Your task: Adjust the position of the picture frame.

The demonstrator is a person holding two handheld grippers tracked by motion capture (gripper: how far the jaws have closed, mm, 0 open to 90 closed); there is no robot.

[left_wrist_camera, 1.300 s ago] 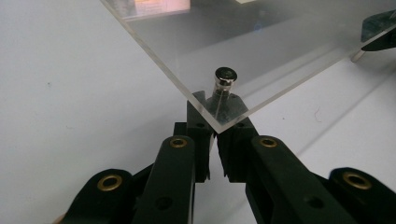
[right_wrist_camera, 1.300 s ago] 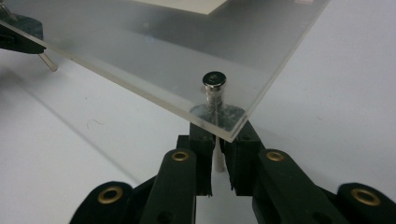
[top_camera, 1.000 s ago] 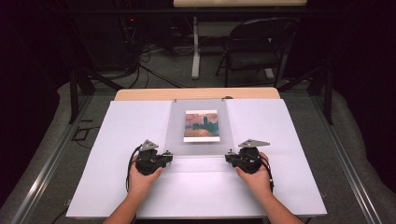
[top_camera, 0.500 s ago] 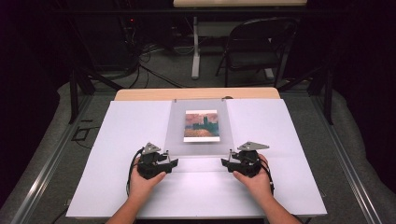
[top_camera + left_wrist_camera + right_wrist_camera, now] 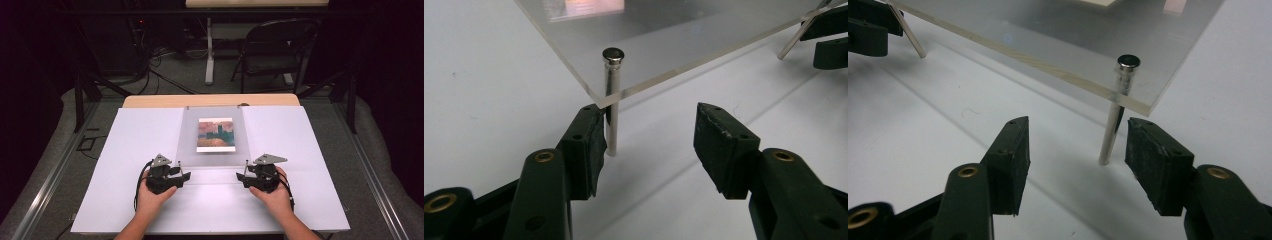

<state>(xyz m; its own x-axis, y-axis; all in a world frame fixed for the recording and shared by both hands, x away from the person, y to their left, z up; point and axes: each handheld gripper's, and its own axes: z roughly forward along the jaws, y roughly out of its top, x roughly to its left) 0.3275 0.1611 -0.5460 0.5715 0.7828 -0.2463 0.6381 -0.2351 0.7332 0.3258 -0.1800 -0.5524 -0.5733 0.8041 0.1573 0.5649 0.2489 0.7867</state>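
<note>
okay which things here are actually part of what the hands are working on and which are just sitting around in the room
In use: clear acrylic sheet, picture under it, near-left metal post, near-right metal post, left gripper, right gripper.

Lying about: folding chair, floor cables, far table leg.

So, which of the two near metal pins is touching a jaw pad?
The left pin: it rests against the left gripper's left pad. The right pin stands free between open jaws.

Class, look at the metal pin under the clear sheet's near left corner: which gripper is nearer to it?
Left. The left gripper has that metal pin beside its left jaw; the right gripper sits at the clear sheet's opposite near corner.
</note>
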